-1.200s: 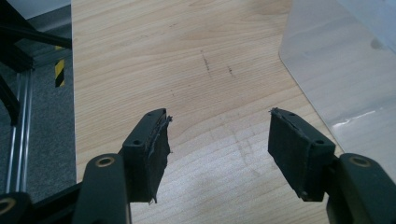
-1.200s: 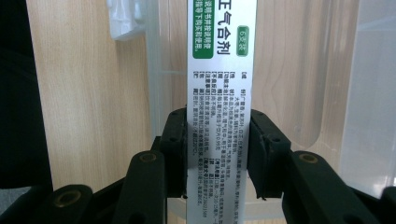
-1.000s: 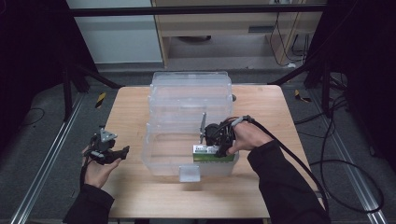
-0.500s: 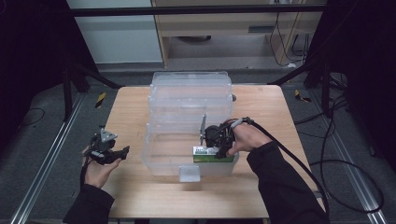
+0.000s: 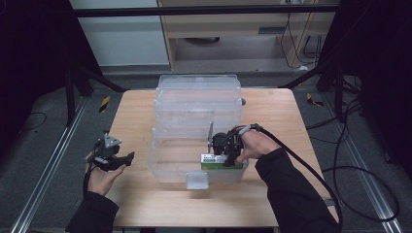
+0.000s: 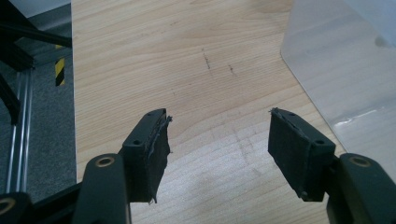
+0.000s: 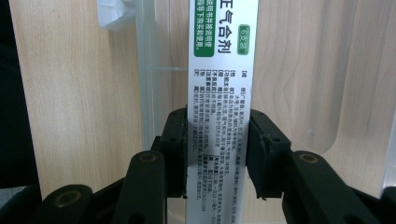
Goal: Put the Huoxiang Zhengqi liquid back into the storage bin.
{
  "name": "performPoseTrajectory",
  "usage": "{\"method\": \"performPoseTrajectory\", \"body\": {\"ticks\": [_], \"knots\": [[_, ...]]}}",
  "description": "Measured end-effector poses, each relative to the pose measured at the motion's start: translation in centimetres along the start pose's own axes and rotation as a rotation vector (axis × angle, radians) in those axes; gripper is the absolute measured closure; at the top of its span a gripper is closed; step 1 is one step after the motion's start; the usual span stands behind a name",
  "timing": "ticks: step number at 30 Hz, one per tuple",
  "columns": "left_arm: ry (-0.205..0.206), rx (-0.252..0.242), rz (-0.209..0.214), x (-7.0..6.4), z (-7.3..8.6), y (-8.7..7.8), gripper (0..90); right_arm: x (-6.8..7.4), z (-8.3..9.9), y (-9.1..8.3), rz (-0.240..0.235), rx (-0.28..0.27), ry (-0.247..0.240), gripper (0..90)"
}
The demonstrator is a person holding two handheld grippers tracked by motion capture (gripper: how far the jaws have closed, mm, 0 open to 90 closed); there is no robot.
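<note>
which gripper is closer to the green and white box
Right. The right gripper is shut on the green and white box inside the clear bin; the left gripper hangs open left of the bin.

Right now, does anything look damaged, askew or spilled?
Only wear: the pad on the left gripper is frayed, its edge peeling from one finger. The box sits straight in the right gripper; nothing spilled.

High view overhead; gripper views close, sharing table.
</note>
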State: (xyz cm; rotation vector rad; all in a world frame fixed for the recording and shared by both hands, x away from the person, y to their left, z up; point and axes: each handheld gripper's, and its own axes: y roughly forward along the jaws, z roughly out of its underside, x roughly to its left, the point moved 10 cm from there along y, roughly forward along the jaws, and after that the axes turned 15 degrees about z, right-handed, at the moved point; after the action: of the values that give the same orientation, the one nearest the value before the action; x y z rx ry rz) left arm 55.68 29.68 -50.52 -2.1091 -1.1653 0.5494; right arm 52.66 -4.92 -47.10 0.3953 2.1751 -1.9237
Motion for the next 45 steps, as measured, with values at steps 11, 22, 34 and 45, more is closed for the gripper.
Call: {"method": "performPoseTrajectory", "body": {"ticks": [11,22,34,45], "knots": [[0.001,0.000,0.001,-0.1,0.0,0.1,37.5,-0.3,0.1,-1.2,0.002,-0.007,0.017,63.7],[0.000,-0.002,0.005,-0.1,-0.1,0.0,37.5,-1.2,-0.1,-3.0,0.028,-0.055,0.083,60.3],[0.003,-0.005,0.004,-0.1,-0.2,-0.2,37.6,-0.6,-1.3,-4.6,0.022,-0.111,0.152,56.4],[0.005,-0.013,0.005,-0.2,-0.3,-0.3,37.6,0.7,-2.4,-4.3,0.009,-0.144,0.155,53.8]]}}
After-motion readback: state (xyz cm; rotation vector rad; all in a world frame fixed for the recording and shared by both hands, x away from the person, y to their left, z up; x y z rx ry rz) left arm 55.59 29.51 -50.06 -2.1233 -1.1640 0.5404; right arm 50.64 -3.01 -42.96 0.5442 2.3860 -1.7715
